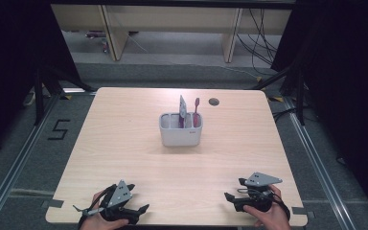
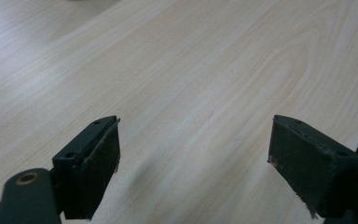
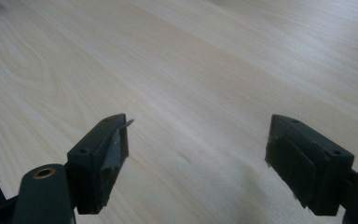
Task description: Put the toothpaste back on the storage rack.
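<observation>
Nearest me are my two grippers, resting low at the near edge of the table. The left gripper and the right gripper both have their jaws spread wide with nothing between them; in each gripper view only bare wood lies between the black fingers.

What I would go for is the holder, a pale grey box with compartments, standing well ahead of both sets of fingers near the table's middle. It lies ahead and to the right of the left fingers, ahead and to the left of the right ones. The right gripper looks slightly nearer, I judge. A toothbrush with a red handle and a tube stand in it, long axes nearly upright, leaning a little.

Both hands hold their grippers level, jaws pointing inward and forward. Any pick would call for a long reach forward, then a grip from above or the side.
</observation>
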Motion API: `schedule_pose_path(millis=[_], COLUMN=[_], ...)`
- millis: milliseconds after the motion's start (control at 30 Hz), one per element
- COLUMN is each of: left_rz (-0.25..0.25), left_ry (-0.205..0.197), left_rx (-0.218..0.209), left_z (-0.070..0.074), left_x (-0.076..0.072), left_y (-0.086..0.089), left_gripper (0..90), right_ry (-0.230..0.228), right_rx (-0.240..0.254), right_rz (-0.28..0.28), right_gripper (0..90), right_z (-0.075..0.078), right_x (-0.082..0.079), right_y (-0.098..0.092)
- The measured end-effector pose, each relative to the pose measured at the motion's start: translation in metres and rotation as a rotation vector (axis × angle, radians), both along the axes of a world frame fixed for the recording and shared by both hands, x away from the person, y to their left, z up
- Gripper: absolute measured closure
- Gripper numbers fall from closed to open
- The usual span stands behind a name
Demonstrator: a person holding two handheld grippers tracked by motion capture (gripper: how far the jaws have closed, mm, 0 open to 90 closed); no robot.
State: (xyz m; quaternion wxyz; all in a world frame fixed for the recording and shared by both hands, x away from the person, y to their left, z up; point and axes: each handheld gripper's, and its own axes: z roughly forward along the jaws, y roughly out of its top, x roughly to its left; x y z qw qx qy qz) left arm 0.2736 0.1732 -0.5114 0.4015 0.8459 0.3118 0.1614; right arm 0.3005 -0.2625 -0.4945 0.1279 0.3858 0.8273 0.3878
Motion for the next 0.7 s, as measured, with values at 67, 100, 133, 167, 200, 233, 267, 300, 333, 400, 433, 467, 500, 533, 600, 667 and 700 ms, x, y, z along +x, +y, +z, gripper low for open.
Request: schedule_pose_path(millis=[67,100,133,167,200,233,267,300,333,400,433,467,500,533,600,667,700], left_rz=[-0.005,-0.003,-0.013,-0.013,-0.016,-0.02,-0.023,-0.023,-0.018,-0.017,-0.016,-0.015,-0.015,-0.013,-0.009,-0.007,-0.014], left_ry=[-0.001,0.003,0.004,0.004,-0.001,0.0,0.01,0.01,0.006,0.007,0.007,0.008,0.002,0.0,0.002,0.01,0.009], left_rx=[0.0,0.015,0.009,0.009,0.02,0.026,0.023,0.023,0.01,0.01,0.011,0.012,0.008,0.01,0.007,0.005,0.022], left_z=[-0.0003,0.0005,0.0003,0.0003,-0.0002,-0.0004,-0.0002,-0.0002,-0.0013,-0.0013,-0.0015,-0.0016,-0.0022,-0.0021,-0.0018,-0.002,-0.0017], left_x=[-0.0014,-0.0037,-0.0045,-0.0045,-0.0058,-0.0058,-0.006,-0.006,-0.0063,-0.0062,-0.0064,-0.0063,-0.0057,-0.0057,-0.006,-0.006,-0.005], left_y=[0.0003,0.0008,0.0005,0.0005,0.0005,0.0007,0.0007,0.0007,-0.0001,-0.0001,-0.0001,0.0,0.0,0.0002,0.0001,0.0001,0.0013], left_gripper=[16.3,16.3,16.3,16.3,16.2,16.2,16.2,16.3,16.2,16.3,16.2,16.2,16.2,16.3,16.3,16.2,16.3], right_ry=[0.007,0.016,0.005,0.005,-0.006,0.001,0.004,0.007,0.008,0.007,0.007,0.008,0.009,0.009,0.011,0.01,0.012], right_rx=[-0.001,0.004,0.003,0.003,-0.002,0.001,0.003,0.002,0.002,0.002,0.0,-0.002,-0.002,-0.002,-0.002,-0.002,-0.004], right_rz=[-0.008,-0.015,0.008,0.008,0.003,0.006,0.011,0.008,0.009,0.009,0.01,0.012,0.011,0.011,0.009,0.01,0.001], right_gripper=[21.9,21.9,21.9,21.9,22.0,21.9,21.9,21.9,21.9,21.9,21.9,21.9,21.9,21.9,21.9,21.9,21.9], right_z=[-0.0001,-0.0003,-0.001,-0.001,-0.0007,-0.0008,-0.001,-0.001,-0.001,-0.0011,-0.001,-0.0009,-0.0009,-0.0009,-0.0009,-0.0009,-0.0007], right_x=[-0.0008,-0.0013,0.0003,0.0003,0.0,0.0001,0.0003,0.0001,0.0001,0.0001,-0.0002,-0.0001,-0.0001,-0.0002,-0.0004,-0.0002,-0.0009], right_y=[0.0008,0.0015,0.0008,0.0008,0.0008,0.001,0.0011,0.0013,0.0015,0.0016,0.002,0.002,0.0021,0.002,0.0021,0.0021,0.0023])
